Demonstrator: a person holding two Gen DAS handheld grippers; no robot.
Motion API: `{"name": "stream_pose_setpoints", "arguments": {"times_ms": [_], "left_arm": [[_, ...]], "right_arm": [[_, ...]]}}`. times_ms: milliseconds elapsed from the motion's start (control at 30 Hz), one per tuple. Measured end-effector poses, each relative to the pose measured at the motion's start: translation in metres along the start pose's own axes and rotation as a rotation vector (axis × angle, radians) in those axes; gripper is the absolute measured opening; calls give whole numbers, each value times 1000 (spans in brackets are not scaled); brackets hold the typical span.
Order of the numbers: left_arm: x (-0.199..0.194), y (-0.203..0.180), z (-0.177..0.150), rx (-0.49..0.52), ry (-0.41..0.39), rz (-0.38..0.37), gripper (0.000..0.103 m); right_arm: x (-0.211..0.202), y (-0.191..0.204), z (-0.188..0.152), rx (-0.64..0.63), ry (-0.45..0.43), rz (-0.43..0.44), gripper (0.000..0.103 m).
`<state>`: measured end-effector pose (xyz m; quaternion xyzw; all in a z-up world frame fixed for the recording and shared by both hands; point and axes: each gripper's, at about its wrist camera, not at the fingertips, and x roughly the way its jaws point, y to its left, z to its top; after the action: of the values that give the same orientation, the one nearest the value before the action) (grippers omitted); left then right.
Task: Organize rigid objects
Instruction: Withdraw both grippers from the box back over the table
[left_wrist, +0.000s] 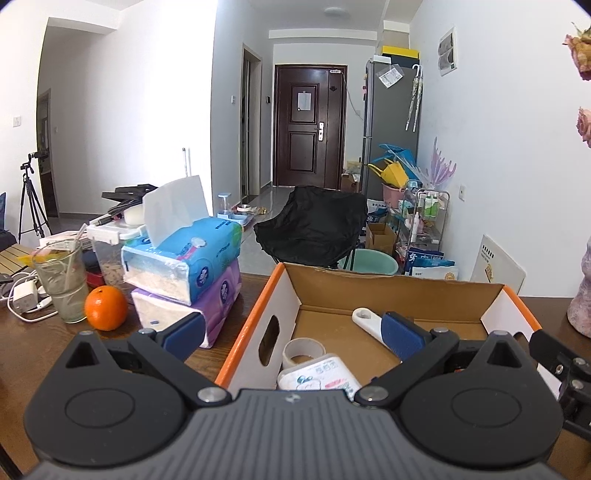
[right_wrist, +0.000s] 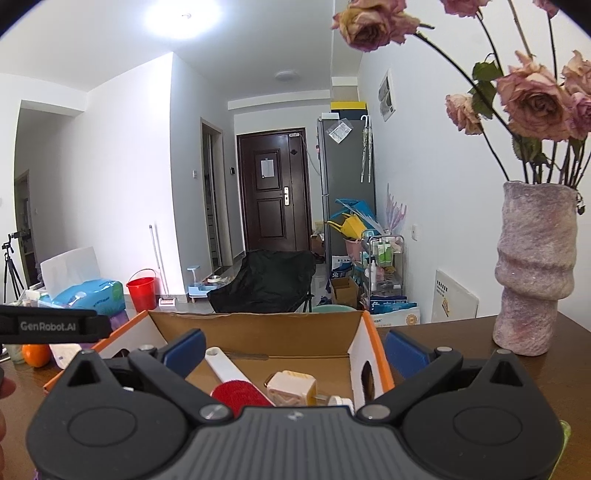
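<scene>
An orange-edged cardboard box (left_wrist: 258, 306) stands on the wooden table and holds a tape roll (left_wrist: 303, 350), a white plastic tub (left_wrist: 317, 376) and a white brush handle (left_wrist: 369, 325). My left gripper (left_wrist: 295, 339) is open and empty over the box's left wall. In the right wrist view the same box (right_wrist: 373, 339) holds the white handle with a red brush head (right_wrist: 240, 393) and a beige cube-shaped object (right_wrist: 291, 387). My right gripper (right_wrist: 295, 354) is open and empty above the box's right side.
Left of the box are stacked tissue packs (left_wrist: 188, 273), an orange (left_wrist: 106, 307), a glass (left_wrist: 62, 280) and cables. A pink vase (right_wrist: 532, 273) with dried roses stands on the table to the right. A black chair (left_wrist: 314, 225) is behind the table.
</scene>
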<state>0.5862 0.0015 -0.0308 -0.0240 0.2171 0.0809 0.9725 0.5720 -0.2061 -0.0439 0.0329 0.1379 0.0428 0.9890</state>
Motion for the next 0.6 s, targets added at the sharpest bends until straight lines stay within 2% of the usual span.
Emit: {"name": "stream_pose_setpoints", "arguments": {"times_ms": [600], "left_arm": [[-53,28,-27,27,7,9,103]], "right_arm": [[-63,-7,-19,0,4,-35,103]]}}
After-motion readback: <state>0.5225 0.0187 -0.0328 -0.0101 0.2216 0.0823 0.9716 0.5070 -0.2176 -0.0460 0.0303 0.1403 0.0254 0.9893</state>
